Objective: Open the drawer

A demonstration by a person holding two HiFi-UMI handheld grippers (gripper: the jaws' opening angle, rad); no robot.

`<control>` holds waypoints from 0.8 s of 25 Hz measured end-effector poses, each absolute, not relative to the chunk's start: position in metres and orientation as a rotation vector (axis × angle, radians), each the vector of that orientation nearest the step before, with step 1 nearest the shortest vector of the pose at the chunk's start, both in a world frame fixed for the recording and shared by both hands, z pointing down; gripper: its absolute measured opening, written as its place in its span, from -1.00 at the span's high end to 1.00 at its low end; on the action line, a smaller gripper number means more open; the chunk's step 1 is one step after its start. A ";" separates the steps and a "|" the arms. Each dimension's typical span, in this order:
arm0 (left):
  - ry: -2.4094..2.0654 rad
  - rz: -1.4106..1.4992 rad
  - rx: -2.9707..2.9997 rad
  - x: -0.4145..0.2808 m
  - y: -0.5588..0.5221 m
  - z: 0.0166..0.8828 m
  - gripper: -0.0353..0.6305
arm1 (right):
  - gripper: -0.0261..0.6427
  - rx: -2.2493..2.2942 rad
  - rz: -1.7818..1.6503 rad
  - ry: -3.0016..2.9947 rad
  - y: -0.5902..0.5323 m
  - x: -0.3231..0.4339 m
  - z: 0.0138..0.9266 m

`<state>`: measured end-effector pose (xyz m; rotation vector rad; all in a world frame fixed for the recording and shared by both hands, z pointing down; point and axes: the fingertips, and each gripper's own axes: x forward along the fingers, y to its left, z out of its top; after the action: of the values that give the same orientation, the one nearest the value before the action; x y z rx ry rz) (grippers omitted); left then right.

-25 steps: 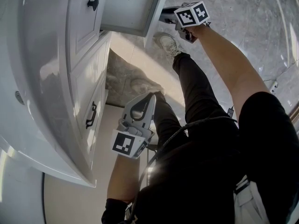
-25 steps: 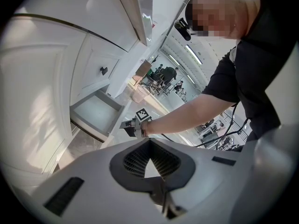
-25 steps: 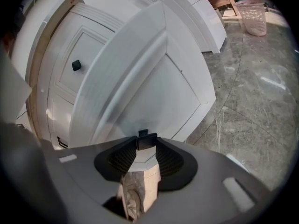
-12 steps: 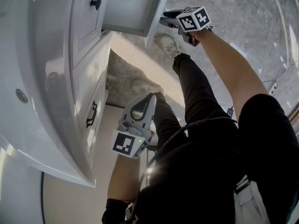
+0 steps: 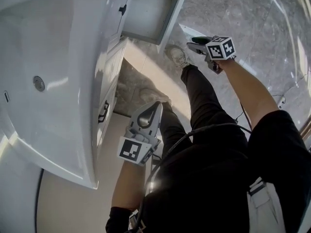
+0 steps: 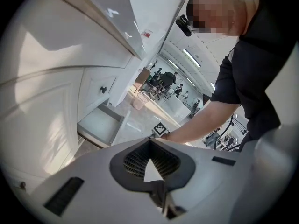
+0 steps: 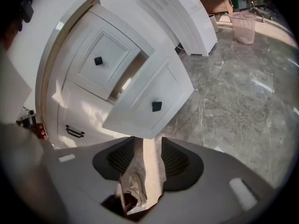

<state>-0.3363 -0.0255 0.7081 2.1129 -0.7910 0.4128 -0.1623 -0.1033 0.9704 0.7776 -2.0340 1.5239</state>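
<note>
At nine o'clock in the head view lay a white sink (image 5: pixel 43 81), with the white cabinet (image 5: pixel 109 81) under its edge. Near the centre, toward six o'clock, the left tool (image 5: pixel 156 105) pointed up the picture, its jaws closed together with the tips meeting and nothing between them. At twelve o'clock the drawer (image 5: pixel 153 16) stood pulled out from the cabinet, its grey inside showing. A pale shoe (image 5: pixel 177 56) rested on the marble floor (image 5: pixel 252 13) at the drawer's five o'clock. At one o'clock the right tool (image 5: pixel 193 43) hung near the drawer's front, jaws spread apart and empty. In the right gripper view the drawer front's black knob (image 7: pixel 156 106) sat at twelve o'clock beyond the jaws.
</note>
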 end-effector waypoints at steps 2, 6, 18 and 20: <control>-0.798 0.430 2.128 -0.342 -0.024 0.686 0.92 | 0.47 0.801 1.523 -2.065 -0.106 -0.161 0.936; -0.873 0.394 2.152 -0.356 -0.032 0.627 0.92 | 0.47 0.841 1.464 -2.135 -0.118 -0.163 0.857; -1.204 0.146 2.221 -0.423 -0.047 0.430 0.92 | 0.56 0.783 1.158 -2.455 -0.186 -0.222 0.611; -1.263 0.109 2.234 -0.439 -0.048 0.404 0.92 | 0.60 0.788 1.094 -2.505 -0.198 -0.235 0.576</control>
<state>-0.4394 -0.0478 0.4043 2.2343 -1.2628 0.1091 -0.2354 -0.1975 0.5760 0.7877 -2.5051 1.0942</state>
